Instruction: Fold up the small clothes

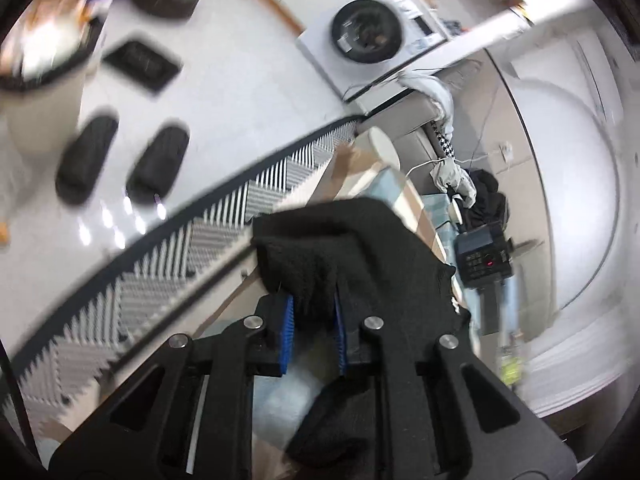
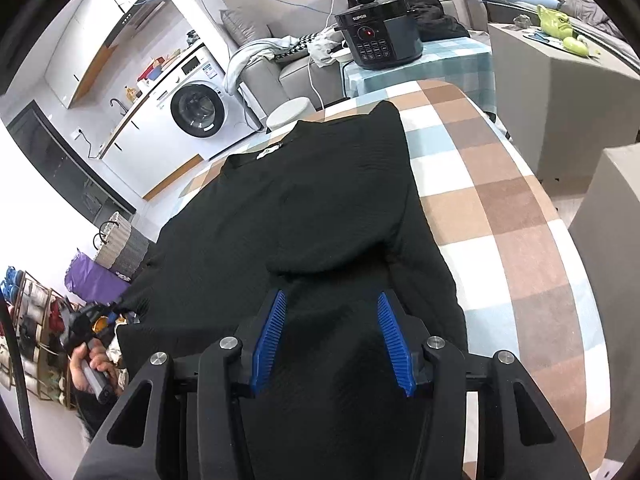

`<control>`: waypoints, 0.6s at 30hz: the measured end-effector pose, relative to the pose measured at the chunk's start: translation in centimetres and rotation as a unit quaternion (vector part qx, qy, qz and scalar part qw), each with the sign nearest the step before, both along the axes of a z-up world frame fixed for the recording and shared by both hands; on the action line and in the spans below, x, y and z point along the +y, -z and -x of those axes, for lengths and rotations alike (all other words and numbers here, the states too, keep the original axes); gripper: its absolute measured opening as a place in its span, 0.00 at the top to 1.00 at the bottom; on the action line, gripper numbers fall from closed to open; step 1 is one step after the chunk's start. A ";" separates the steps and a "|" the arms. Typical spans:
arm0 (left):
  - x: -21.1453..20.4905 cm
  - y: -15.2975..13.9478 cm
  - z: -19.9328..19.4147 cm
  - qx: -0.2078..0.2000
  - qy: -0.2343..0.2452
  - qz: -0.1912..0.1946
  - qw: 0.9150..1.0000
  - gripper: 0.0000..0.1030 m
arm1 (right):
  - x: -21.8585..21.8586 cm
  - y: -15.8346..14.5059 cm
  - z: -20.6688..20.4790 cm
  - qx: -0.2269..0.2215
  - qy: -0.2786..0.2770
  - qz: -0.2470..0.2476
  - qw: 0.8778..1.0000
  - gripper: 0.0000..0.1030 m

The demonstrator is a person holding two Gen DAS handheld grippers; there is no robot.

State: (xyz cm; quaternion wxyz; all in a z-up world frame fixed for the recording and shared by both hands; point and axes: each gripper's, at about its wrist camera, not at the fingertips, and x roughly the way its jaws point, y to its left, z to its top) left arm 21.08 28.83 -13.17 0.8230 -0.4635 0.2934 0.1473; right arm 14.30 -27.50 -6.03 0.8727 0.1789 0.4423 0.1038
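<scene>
A black knitted top lies spread on the checked tablecloth, collar at the far end, one side folded over its middle. My right gripper is open, blue pads apart, hovering over the near part of the top. My left gripper is shut on a bunched edge of the black top and holds it lifted beside the table's left edge. The left gripper also shows in the right wrist view, at the top's left edge, held in a hand.
A black pressure cooker stands on a second checked table at the back. A white stool, a washing machine, a sofa with clothes, baskets and a shoe rack surround the table. Black slippers and a zigzag rug lie on the floor.
</scene>
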 end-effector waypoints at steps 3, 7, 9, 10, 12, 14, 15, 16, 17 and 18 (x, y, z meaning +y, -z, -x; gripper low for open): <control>-3.6 -4.8 -2.6 -0.008 0.025 -0.097 0.995 0.87 | -0.8 0.2 0.8 0.000 0.007 -0.006 1.000 0.52; -13.5 -10.8 -8.1 -0.037 0.137 -0.208 0.968 0.87 | -2.3 0.5 2.0 0.004 0.019 -0.014 1.000 0.52; -18.1 -11.4 -10.1 -0.036 0.204 -0.229 0.951 0.87 | -2.8 0.5 2.4 0.004 0.025 -0.013 1.000 0.52; -20.7 -10.8 -11.2 -0.025 0.242 -0.229 0.942 0.85 | -3.1 0.5 2.5 0.006 0.029 -0.012 0.999 0.52; -23.0 -9.5 -12.1 0.000 0.278 -0.222 0.934 0.78 | -3.4 0.7 2.8 0.010 0.033 -0.011 0.999 0.52; -23.6 -7.9 -11.9 0.017 0.284 -0.205 0.936 0.64 | -3.5 0.7 3.0 0.010 0.033 -0.012 0.999 0.52; -23.2 -7.2 -11.3 0.018 0.280 -0.195 0.940 0.51 | -3.5 0.6 3.2 0.009 0.033 -0.012 0.999 0.52; -22.5 -6.9 -10.7 0.016 0.271 -0.181 0.945 0.48 | -3.5 0.7 3.3 0.008 0.032 -0.013 0.999 0.52; -22.0 -6.8 -10.2 0.015 0.267 -0.176 0.947 0.48 | -3.6 0.7 3.4 0.008 0.029 -0.014 0.999 0.52; -21.5 -6.8 -9.8 0.016 0.263 -0.175 0.949 0.48 | -3.6 0.8 3.5 0.008 0.029 -0.015 0.999 0.52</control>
